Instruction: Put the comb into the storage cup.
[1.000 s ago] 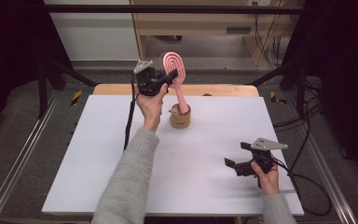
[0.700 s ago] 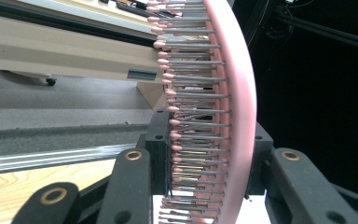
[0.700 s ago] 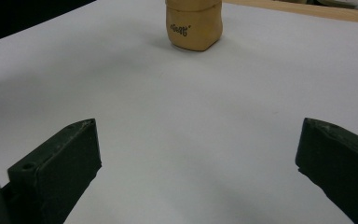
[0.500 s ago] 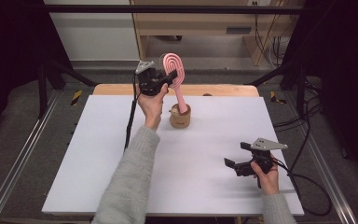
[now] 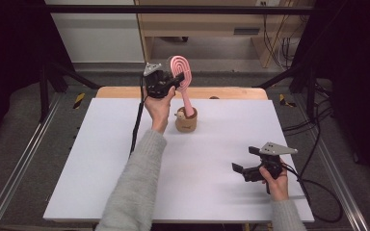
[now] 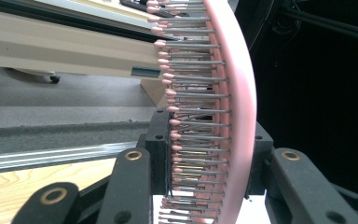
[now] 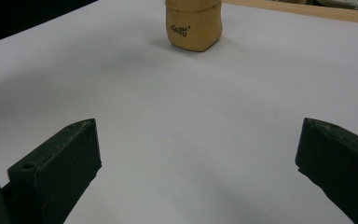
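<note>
A pink hairbrush [image 5: 180,71] stands tilted over the far middle of the white tabletop [image 5: 101,159]. Its handle runs down into a tan cup [image 5: 187,124]. My left gripper [image 5: 171,82] is raised above the table and shut on the brush's head. In the left gripper view the brush [image 6: 235,116] with its metal bristles sits between the two jaws of the left gripper [image 6: 209,144]. My right gripper [image 5: 244,162] is held low over the near right of the table, open and holding nothing. In the right gripper view the cup [image 7: 193,28] stands well beyond the right gripper [image 7: 198,158].
A wooden strip [image 5: 231,93] borders the table's far edge. A wooden shelf unit [image 5: 202,29] stands on the floor beyond it. Cables [image 5: 318,187] trail off the right side, and metal rails [image 5: 19,168] run along both sides.
</note>
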`<action>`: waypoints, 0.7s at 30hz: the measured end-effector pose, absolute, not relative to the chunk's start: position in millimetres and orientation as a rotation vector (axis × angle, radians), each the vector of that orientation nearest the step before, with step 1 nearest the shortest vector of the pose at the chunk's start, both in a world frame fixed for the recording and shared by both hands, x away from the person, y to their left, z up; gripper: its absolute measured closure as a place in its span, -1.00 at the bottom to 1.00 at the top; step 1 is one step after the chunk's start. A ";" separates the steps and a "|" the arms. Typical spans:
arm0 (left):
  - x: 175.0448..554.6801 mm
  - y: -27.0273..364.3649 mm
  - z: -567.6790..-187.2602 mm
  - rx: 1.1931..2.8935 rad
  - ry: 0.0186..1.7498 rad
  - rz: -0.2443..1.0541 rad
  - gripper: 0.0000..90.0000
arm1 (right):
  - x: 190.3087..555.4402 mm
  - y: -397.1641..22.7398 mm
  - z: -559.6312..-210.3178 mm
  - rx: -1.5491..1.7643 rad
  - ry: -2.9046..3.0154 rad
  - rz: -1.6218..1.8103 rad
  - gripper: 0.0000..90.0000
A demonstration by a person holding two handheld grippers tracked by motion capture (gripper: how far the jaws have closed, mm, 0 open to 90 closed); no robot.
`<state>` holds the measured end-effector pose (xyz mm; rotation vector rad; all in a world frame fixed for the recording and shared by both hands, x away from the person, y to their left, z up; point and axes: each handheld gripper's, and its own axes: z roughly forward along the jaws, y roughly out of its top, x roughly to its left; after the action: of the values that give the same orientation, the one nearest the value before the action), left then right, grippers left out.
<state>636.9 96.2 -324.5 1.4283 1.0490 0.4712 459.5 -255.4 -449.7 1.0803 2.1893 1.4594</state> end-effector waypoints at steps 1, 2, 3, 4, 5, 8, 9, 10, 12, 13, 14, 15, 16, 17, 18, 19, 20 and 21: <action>637.2 96.1 -324.9 1.428 1.049 0.471 0.40 | 459.5 -255.4 -449.8 1.080 2.190 1.458 -0.99; 637.6 96.3 -325.4 1.429 1.047 0.473 0.40 | 459.4 -255.3 -449.7 1.083 2.190 1.460 -0.99; 638.0 96.2 -326.0 1.429 1.049 0.475 0.40 | 459.5 -255.3 -449.7 1.081 2.190 1.461 -0.99; 638.6 96.1 -326.6 1.429 1.051 0.475 0.40 | 459.5 -255.3 -449.8 1.081 2.190 1.461 -0.99; 639.2 96.1 -327.3 1.430 1.053 0.474 0.40 | 459.4 -255.2 -449.8 1.082 2.190 1.461 -0.99; 640.9 95.3 -329.8 1.433 1.057 0.470 0.40 | 459.4 -255.0 -449.9 1.082 2.192 1.462 -0.99; 641.1 94.9 -330.5 1.432 1.057 0.468 0.40 | 459.4 -255.1 -449.9 1.082 2.191 1.461 -0.99; 641.4 94.5 -331.1 1.435 1.059 0.468 0.40 | 459.5 -255.3 -449.9 1.082 2.191 1.457 -0.99; 641.6 93.8 -332.4 1.437 1.060 0.468 0.40 | 459.4 -255.3 -449.9 1.084 2.194 1.458 -0.99; 641.5 93.8 -333.2 1.435 1.059 0.467 0.40 | 459.4 -255.3 -450.0 1.083 2.193 1.458 -0.99; 641.4 93.6 -334.1 1.436 1.060 0.466 0.40 | 459.4 -255.3 -449.9 1.082 2.190 1.460 -0.99; 641.4 93.4 -334.8 1.440 1.061 0.467 0.40 | 459.4 -255.3 -449.8 1.083 2.189 1.461 -0.99; 641.3 93.3 -336.1 1.440 1.061 0.468 0.40 | 459.4 -255.3 -449.9 1.083 2.189 1.460 -0.99; 641.6 93.3 -337.4 1.442 1.062 0.464 0.40 | 459.4 -255.3 -449.9 1.083 2.190 1.460 -0.99; 641.9 93.2 -338.9 1.445 1.065 0.463 0.40 | 459.3 -255.2 -449.9 1.082 2.191 1.459 -0.99; 642.0 93.0 -339.7 1.445 1.065 0.465 0.40 | 459.3 -255.2 -449.9 1.083 2.192 1.460 -0.99; 642.1 93.1 -341.1 1.443 1.067 0.462 0.40 | 459.3 -255.1 -449.9 1.084 2.191 1.462 -0.99; 642.1 93.3 -342.1 1.444 1.067 0.460 0.40 | 459.3 -255.1 -449.9 1.084 2.190 1.460 -0.99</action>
<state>642.1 93.3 -342.1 1.4441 1.0667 0.4596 459.3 -255.1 -449.9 1.0845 2.1900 1.4603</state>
